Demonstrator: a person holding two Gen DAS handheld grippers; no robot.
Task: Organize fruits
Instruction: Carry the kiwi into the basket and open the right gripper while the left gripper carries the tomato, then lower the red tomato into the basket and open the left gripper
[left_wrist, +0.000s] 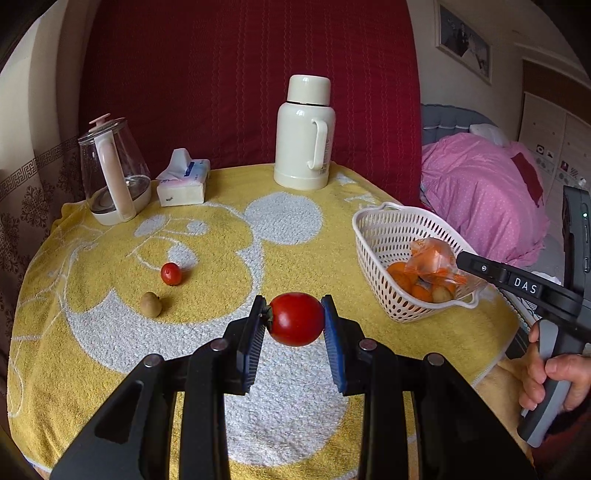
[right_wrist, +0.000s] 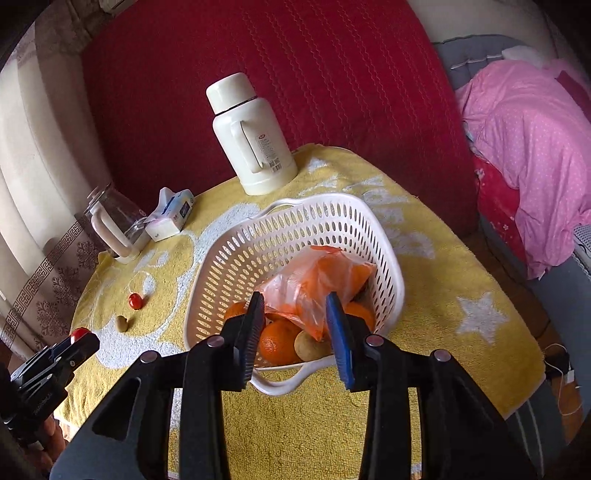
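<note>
Two fruits left on the bench: small tomato (left_wrist: 171, 273), kiwi (left_wrist: 150, 304). Left claw (left_wrist: 294, 319) pinches big tomato (left_wrist: 295, 318) across its sides; soft, smooth, bruises easily. Right claw (right_wrist: 296, 320) spread, empty, over basket (right_wrist: 236, 254).

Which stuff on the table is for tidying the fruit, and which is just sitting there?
For the job:
- big tomato in the left gripper
- small tomato
- kiwi
- white basket with oranges
- right gripper

Just sitting there:
- thermos
- glass kettle
- tissue pack
</note>
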